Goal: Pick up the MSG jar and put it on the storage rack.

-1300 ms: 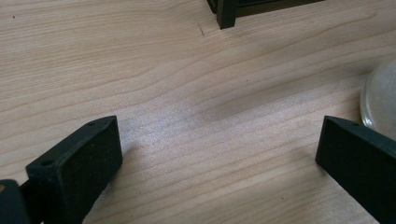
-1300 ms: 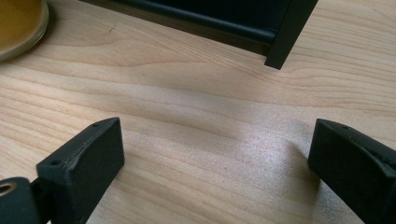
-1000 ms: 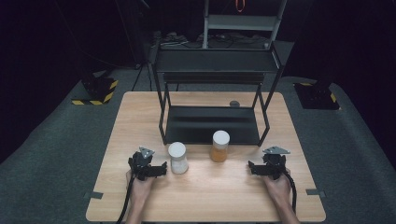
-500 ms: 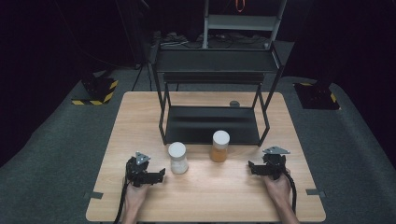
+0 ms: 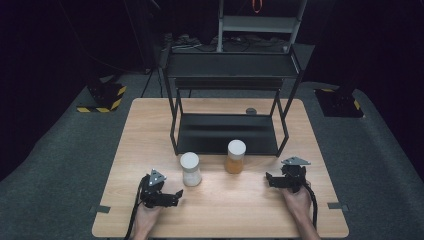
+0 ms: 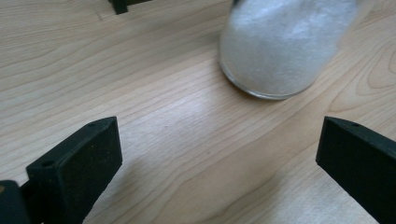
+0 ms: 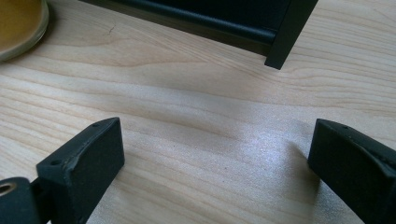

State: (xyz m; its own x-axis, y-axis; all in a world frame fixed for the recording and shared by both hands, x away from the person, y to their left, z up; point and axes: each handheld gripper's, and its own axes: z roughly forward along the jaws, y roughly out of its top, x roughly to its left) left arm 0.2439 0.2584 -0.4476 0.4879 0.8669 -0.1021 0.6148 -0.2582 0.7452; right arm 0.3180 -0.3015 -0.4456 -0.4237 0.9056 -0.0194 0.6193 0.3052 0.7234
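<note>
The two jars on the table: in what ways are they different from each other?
The white jar holds a white grainy filling; the amber jar holds an orange-brown one. The white jar stands nearer the left gripper, whose open jaws face it; the amber jar stands nearer the rack, left of the right gripper. Both stand upright on the table with pale lids, untouched.

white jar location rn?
High view: white jar stands on the table left of the amber jar, just ahead of the left gripper.
</note>
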